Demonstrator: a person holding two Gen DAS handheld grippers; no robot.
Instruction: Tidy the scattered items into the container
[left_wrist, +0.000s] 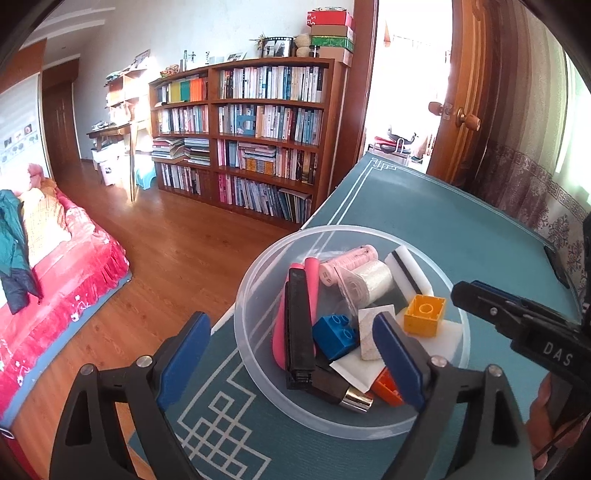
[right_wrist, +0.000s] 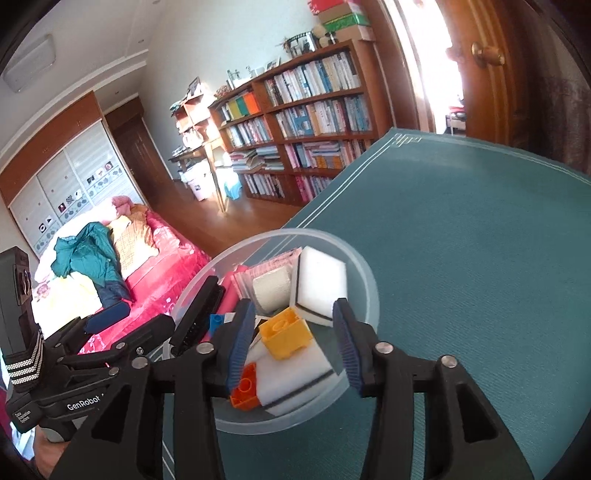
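The clear container (right_wrist: 369, 295) sits between the right gripper (right_wrist: 293, 350)'s spread, empty fingers — the left gripper (left_wrist: 291, 363) likewise gapes empty above its rim.

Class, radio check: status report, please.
Left gripper and right gripper open, empty, over clear tub. Yellow brick, sponge inside. Nothing obstructing.

Teal table mat (right_wrist: 480, 258) lies bare beyond the crowded container (right_wrist: 369, 291).
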